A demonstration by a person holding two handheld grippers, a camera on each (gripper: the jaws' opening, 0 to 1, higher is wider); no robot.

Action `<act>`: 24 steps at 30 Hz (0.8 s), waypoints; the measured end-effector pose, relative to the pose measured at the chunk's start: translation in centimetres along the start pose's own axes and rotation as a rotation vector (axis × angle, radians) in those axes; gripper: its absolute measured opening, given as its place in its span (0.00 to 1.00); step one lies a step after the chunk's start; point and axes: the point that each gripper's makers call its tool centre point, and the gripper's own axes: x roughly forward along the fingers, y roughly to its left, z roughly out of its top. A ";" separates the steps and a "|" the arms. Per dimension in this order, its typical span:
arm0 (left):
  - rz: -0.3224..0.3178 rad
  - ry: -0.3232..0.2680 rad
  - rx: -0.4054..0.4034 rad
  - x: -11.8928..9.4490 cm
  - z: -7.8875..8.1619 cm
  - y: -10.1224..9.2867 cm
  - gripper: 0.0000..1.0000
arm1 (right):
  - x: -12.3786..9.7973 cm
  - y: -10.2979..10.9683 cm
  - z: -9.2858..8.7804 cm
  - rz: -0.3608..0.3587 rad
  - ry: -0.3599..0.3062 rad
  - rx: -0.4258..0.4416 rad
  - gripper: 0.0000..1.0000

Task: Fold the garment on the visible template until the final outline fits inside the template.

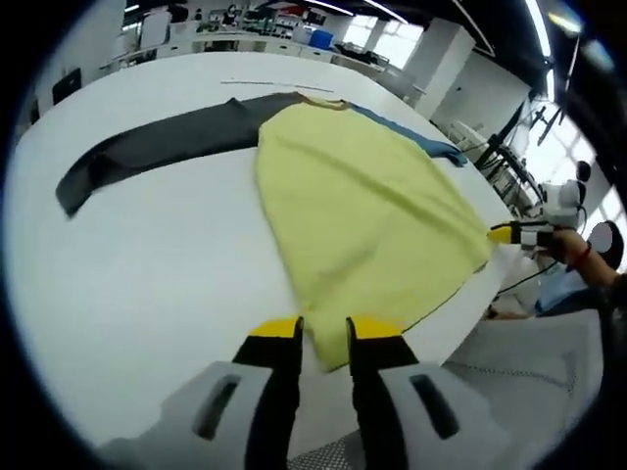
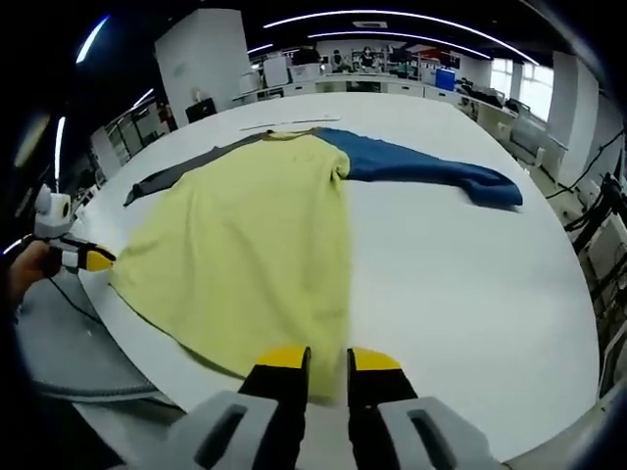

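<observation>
A garment with a yellow body [image 1: 362,206] [image 2: 255,245] lies flat on a white table [image 1: 147,274] [image 2: 451,284]. Its dark grey sleeve [image 1: 157,147] [image 2: 176,174] stretches to one side and its blue sleeve [image 1: 411,137] [image 2: 431,168] to the other. My left gripper [image 1: 323,333] has its jaws nearly together, pinching one hem corner at the table's near edge; the right gripper view shows it at the garment's left corner [image 2: 98,259]. My right gripper [image 2: 328,357] is shut on the other hem corner, and the left gripper view shows it at the far right [image 1: 505,233].
A thin line mark [image 1: 265,84] [image 2: 284,122] runs across the table beyond the collar. A person's hand [image 1: 573,250] holds the right gripper. A grey seat or cloth [image 1: 529,362] [image 2: 69,343] sits below the table edge. Desks and equipment stand in the background.
</observation>
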 end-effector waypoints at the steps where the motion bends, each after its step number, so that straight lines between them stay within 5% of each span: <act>1: 0.009 0.003 0.003 0.0 -0.1 0.0 0.18 | 0.1 -0.1 -0.1 -0.002 0.005 0.003 0.11; 10: 0.043 0.007 -0.039 0.1 -0.5 0.3 0.17 | 0.3 -0.1 -0.2 -0.001 0.020 0.012 0.05; 14: 0.049 0.032 -0.062 0.4 -1.2 0.3 0.01 | 0.3 -0.4 -0.2 -0.021 0.035 0.013 0.00; 24: 0.066 0.037 -0.062 -0.6 -1.5 0.5 0.00 | -0.3 -0.3 -0.8 -0.005 0.045 0.016 0.00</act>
